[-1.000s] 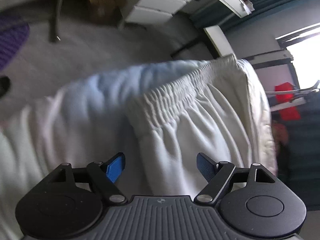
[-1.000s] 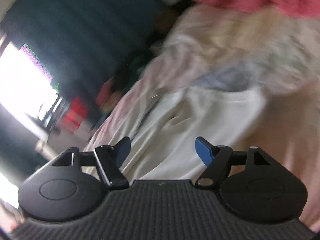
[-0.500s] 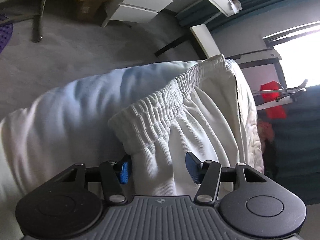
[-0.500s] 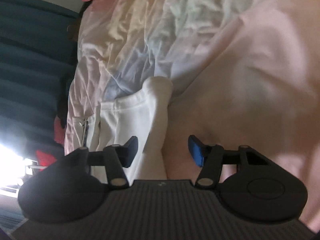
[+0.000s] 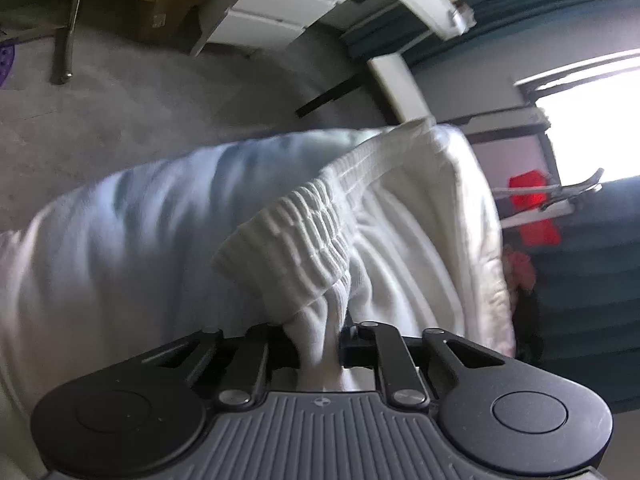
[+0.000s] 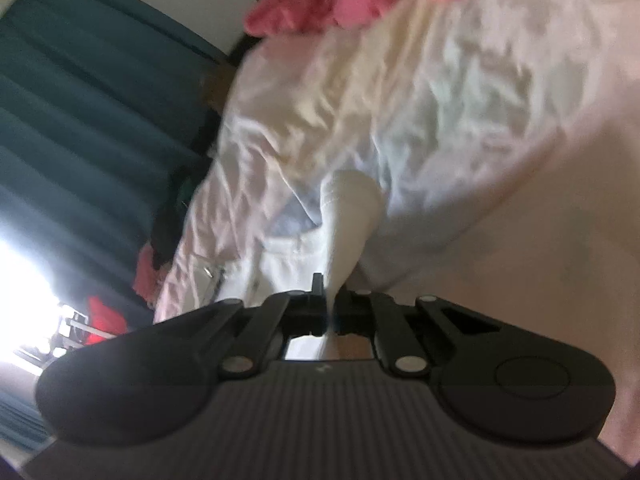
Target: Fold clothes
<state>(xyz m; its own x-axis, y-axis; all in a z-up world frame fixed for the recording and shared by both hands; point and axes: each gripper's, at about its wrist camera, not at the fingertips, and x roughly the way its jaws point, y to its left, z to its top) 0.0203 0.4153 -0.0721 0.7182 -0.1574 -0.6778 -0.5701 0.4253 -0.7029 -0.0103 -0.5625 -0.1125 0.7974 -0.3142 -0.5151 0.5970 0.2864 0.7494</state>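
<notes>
White shorts (image 5: pixel 404 248) with a ribbed elastic waistband (image 5: pixel 304 220) lie on the pale bed sheet (image 5: pixel 120 240). My left gripper (image 5: pixel 320 344) is shut on the waistband corner, and the cloth bunches between its fingers. In the right wrist view my right gripper (image 6: pixel 329 312) is shut on a corner of the white shorts (image 6: pixel 348 216), which rises in a fold from the wrinkled sheet (image 6: pixel 460 92). The fingertips of both grippers are hidden by cloth.
A pink garment (image 6: pixel 340 0) lies at the far end of the bed. Dark teal curtains (image 6: pixel 80 120) hang to the left beside a bright window. A white drawer unit (image 5: pixel 288 8), grey floor (image 5: pixel 120 92) and a red item (image 5: pixel 536 208) show beyond the bed.
Both grippers were open a second ago. The left has closed on the waistband and the right has closed on the shorts' corner, and both have lifted the cloth a little.
</notes>
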